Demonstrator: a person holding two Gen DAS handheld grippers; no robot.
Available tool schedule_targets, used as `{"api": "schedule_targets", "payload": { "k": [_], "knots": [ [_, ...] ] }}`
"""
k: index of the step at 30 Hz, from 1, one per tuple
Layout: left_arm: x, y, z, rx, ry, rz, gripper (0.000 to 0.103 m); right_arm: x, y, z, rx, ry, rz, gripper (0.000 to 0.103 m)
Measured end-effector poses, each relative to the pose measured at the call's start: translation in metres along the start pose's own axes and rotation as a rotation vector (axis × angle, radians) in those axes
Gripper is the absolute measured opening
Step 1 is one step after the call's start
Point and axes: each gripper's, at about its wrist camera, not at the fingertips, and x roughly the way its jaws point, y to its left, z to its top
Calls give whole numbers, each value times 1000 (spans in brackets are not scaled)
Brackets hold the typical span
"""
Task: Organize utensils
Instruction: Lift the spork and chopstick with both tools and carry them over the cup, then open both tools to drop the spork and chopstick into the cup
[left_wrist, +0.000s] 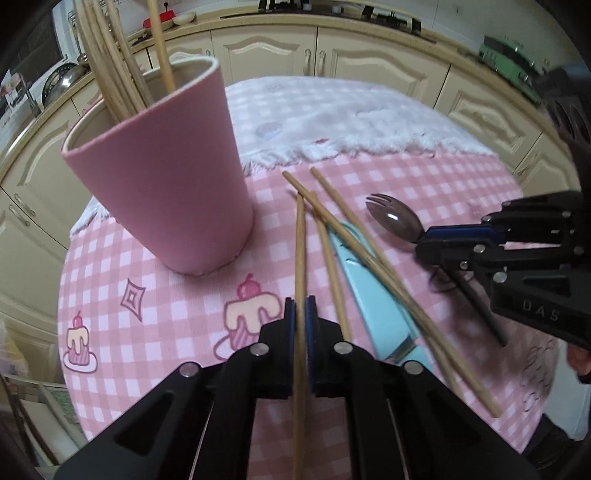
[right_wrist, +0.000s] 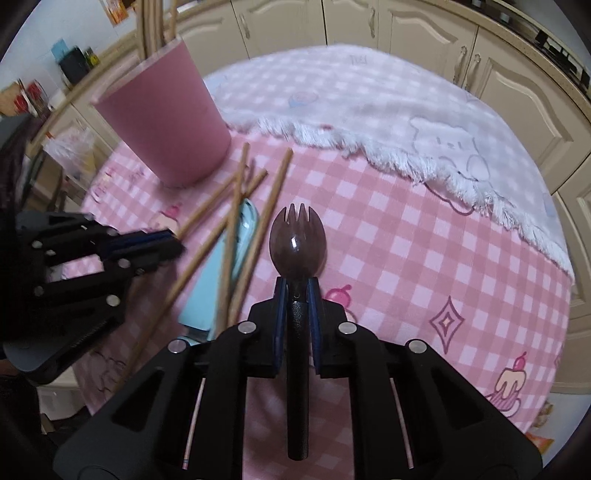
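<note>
Left tongs (left_wrist: 304, 306) pinching one chopstick (left_wrist: 300, 240), tip toward 12 o'clock, cup (left_wrist: 162, 173) at 10 o'clock holding more sticks. Right tongs (right_wrist: 295, 291) pinching spork (right_wrist: 294, 240) at the neck, tines toward 12. Loose chopsticks (right_wrist: 236, 221) crossed over blue case (right_wrist: 207, 288) on bench (right_wrist: 424, 258).

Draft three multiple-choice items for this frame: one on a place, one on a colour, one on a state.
1. Where is the blue case?
A. inside the cup
B. flat under loose chopsticks
C. in a gripper

2. What colour is the cup?
A. green
B. pink
C. black

3. What is the right gripper doing?
A. hanging open
B. clamping a chopstick
C. clamping the spork

Key: 1 B, loose chopsticks cross over it on the tablecloth. 2 B, its wall is pink. 3 C, both pads press the spork's dark handle; the left gripper holds a chopstick.
</note>
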Motion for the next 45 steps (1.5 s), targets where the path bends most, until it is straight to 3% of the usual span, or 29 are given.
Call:
{"api": "schedule_targets", "payload": {
  "k": [10, 18, 24, 34, 39, 45],
  "knots": [
    [-47, 16, -16, -104, -171, -55, 5, -39, -21, 6, 89, -200, 123, 12],
    [-113, 35, -15, -198, -484, -82, 5, -76, -15, 28, 114, -415, 219, 12],
    [-161, 53, 6, -244, -707, -41, 5, -101, 3, 62, 76, -577, 249, 12],
    [-205, 83, 62, -283, -961, 6, 5, -118, 40, 131, 11, -776, 325, 12],
    [-204, 96, 82, -320, -1031, 21, 5, -110, 53, 152, -16, -818, 321, 12],
    [-186, 103, 86, -350, -1053, 41, 5, -87, 60, 160, -25, -816, 304, 12]
  ]
}}
